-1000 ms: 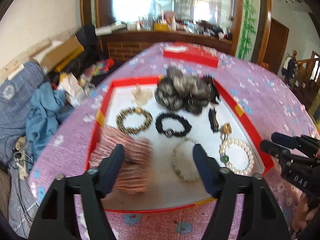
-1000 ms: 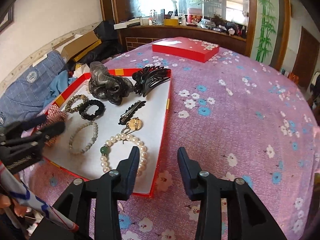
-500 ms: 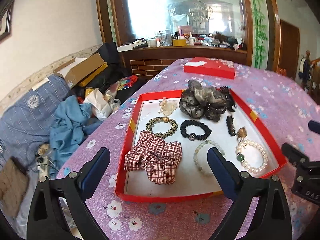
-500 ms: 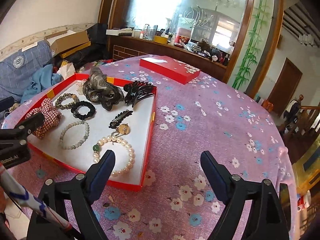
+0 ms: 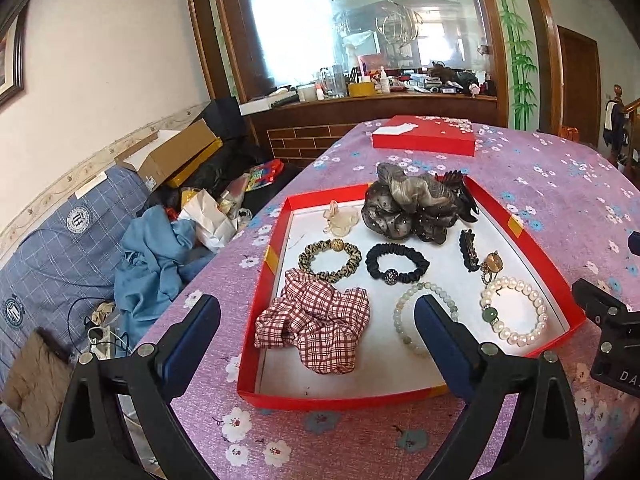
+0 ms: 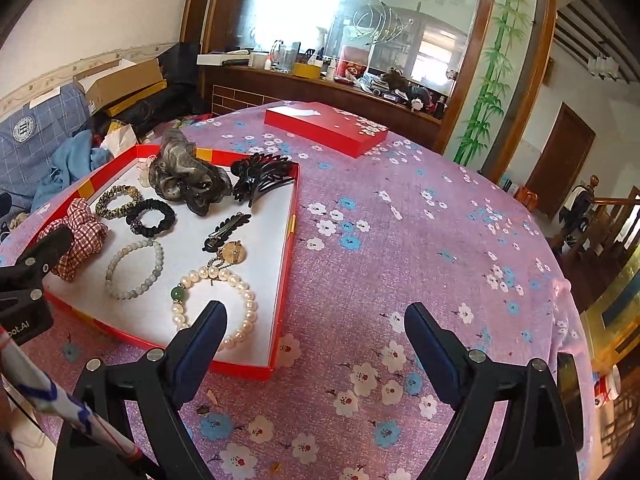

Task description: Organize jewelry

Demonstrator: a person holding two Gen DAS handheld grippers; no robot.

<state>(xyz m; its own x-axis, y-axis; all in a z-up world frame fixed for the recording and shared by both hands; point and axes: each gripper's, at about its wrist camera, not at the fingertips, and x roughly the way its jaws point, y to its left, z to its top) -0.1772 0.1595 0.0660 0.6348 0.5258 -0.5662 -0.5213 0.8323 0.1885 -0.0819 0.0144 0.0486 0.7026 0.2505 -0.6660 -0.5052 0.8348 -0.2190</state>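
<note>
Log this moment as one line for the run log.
left tool: open, empty | right tool: open, empty | red-and-white checked fabric scrunchie: lying in red shallow cardboard tray

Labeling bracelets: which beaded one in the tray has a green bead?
The white pearl bracelet at the tray's right end; one dark green bead sits on its left side. The pale jade-toned bracelet beside it has none.

Each hand-held gripper [image 5: 316, 332] [image 6: 314, 340] is black, with dark blue pads [image 5: 440, 332] and small silver screws [image 5: 488, 348].
</note>
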